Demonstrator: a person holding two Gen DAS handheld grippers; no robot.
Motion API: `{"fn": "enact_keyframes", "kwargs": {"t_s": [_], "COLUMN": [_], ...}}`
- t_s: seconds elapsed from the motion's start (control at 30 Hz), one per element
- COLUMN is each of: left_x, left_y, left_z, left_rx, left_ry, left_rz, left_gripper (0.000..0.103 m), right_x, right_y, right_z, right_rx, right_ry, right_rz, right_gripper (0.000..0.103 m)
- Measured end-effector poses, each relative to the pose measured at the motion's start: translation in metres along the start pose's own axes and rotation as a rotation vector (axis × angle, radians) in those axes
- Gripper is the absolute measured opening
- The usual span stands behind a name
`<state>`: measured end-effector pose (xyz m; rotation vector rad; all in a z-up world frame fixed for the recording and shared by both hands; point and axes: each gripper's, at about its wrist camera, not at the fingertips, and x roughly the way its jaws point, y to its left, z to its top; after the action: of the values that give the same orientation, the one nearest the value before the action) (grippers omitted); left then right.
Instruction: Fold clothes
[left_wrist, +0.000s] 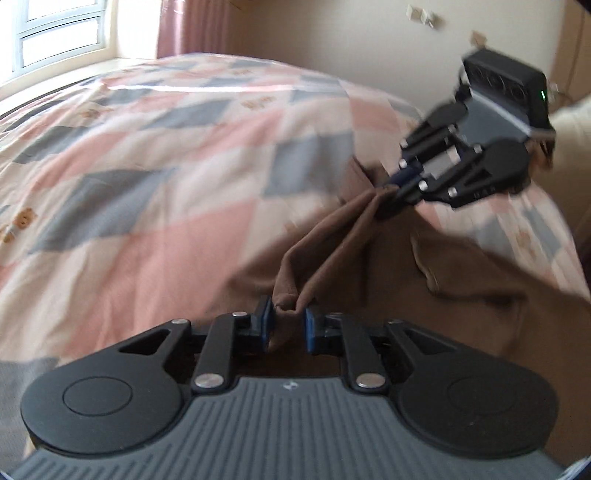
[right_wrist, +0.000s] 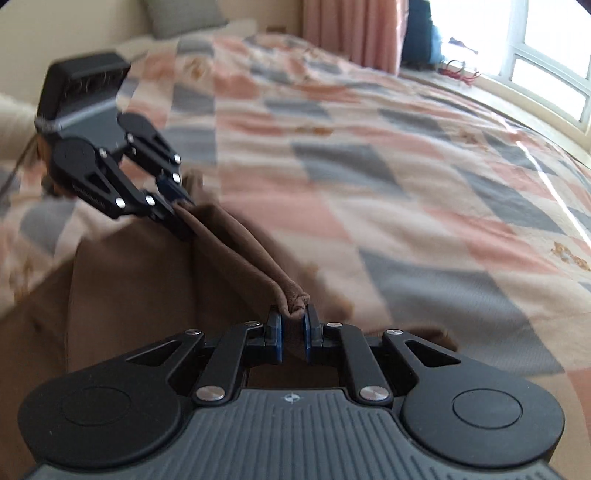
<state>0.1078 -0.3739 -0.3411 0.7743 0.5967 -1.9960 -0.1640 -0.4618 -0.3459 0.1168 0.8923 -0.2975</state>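
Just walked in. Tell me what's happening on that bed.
A person is folding a brown garment on a bed with a pink and grey checked quilt, using two handheld grippers. The left gripper and the right gripper each pinch one end of the same edge, which stretches between them, lifted off the bed. The rest of the garment hangs down onto the quilt. No fold is laid down yet.

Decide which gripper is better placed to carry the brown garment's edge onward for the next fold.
Neither clearly: the left gripper and right gripper each clamp one end of the garment edge stretched between them, so both should move together.
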Motion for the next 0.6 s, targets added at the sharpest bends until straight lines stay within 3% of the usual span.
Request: {"fn": "enact_keyframes", "kwargs": {"t_s": [0.07,0.17,0.27,0.33,0.47,0.53,0.6], "left_x": [-0.004,-0.017,-0.039,-0.052,-0.069,-0.065,-0.056], "left_y": [-0.012,-0.018,-0.003,0.017,0.079,0.108,0.125], "left_z": [-0.004,-0.003,0.001,0.0,-0.016,-0.029,-0.04], "left_rx": [0.025,0.003,-0.129,-0.294,-0.786,-1.028,-1.187], "left_ry": [0.009,-0.004,-0.043,-0.082,-0.156,-0.162,-0.153], "left_rz": [-0.003,-0.037,-0.088,-0.088,-0.053,-0.073,-0.086], "left_gripper": [0.02,0.035,0.035,0.036,0.04,0.042,0.044], "right_x": [0.002,-0.004,-0.019,-0.024,-0.028,-0.022,-0.015], "right_y": [0.011,0.015,-0.005,-0.03,-0.09,-0.113,-0.133], "right_z": [-0.008,-0.01,-0.005,-0.003,-0.011,-0.019,-0.026], "right_rx": [-0.056,-0.064,0.139,0.363,0.847,1.025,1.187], "right_ry": [0.049,0.073,0.043,0.031,-0.02,-0.024,-0.018], "right_rz": [-0.033,-0.056,0.003,0.042,0.108,0.113,0.114], "right_gripper": [0.035,0.038,0.043,0.043,0.05,0.054,0.055]}}
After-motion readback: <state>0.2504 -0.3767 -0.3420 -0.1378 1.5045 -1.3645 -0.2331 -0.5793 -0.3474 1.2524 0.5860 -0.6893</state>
